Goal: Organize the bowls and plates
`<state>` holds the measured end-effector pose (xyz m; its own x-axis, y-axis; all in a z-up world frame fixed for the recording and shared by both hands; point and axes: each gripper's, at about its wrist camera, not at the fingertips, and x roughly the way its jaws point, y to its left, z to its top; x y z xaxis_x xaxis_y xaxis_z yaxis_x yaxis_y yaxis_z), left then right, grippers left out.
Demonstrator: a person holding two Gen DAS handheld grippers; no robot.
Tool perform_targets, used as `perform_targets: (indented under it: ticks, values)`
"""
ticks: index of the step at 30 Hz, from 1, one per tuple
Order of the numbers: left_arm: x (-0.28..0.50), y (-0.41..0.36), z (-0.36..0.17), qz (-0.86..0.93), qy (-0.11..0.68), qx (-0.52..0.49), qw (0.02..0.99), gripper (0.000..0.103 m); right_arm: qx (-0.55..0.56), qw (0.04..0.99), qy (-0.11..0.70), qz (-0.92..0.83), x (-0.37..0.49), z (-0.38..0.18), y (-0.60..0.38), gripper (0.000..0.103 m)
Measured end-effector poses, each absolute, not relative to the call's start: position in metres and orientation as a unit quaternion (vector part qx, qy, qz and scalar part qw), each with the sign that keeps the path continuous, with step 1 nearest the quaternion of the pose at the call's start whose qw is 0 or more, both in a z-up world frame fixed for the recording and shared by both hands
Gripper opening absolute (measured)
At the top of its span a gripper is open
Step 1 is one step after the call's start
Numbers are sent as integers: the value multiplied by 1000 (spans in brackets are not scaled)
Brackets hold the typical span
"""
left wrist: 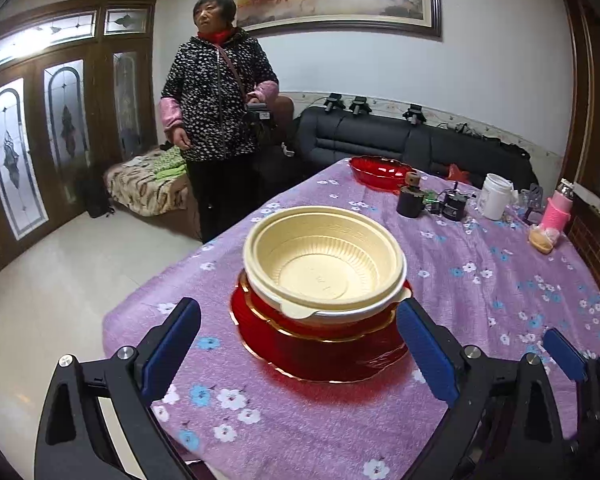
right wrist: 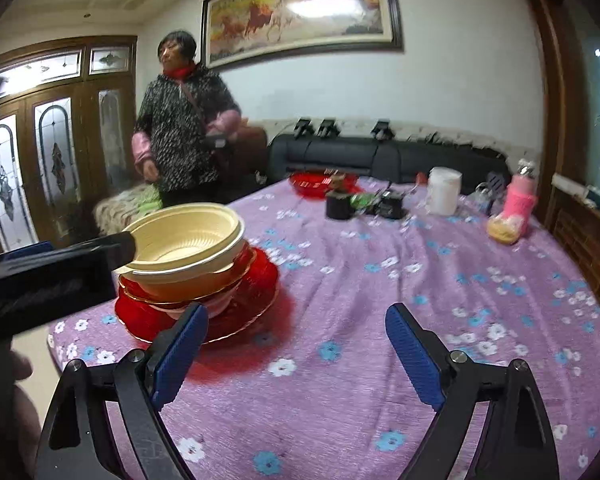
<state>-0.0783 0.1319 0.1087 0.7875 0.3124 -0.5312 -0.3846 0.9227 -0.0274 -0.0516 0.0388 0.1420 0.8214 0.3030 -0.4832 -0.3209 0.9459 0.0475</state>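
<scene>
Cream plastic bowls (left wrist: 324, 268), nested, sit on a stack of red plates (left wrist: 324, 344) near the table's left edge. My left gripper (left wrist: 300, 344) is open, its blue pads either side of the stack just in front of it, touching nothing. In the right wrist view the same bowls (right wrist: 188, 248) rest on the red plates (right wrist: 244, 300) at left. My right gripper (right wrist: 292, 352) is open and empty over the purple floral tablecloth (right wrist: 380, 280), to the right of the stack. The left gripper's black body (right wrist: 52, 280) shows at the left edge.
A red dish (left wrist: 380, 170) sits at the table's far end, with a black cup (left wrist: 410, 200), a white jar (left wrist: 496, 196), a pink bottle (left wrist: 556, 210) and small gadgets. A person (left wrist: 216, 96) stands beyond the table's left side. A black sofa (left wrist: 380, 140) lies behind.
</scene>
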Motion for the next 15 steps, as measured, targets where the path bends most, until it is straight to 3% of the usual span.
perform_targets:
  ticks: [15]
  values:
    - [-68, 137, 90, 191, 297, -57, 934, 98, -14, 944, 274, 184, -47, 135, 57, 93]
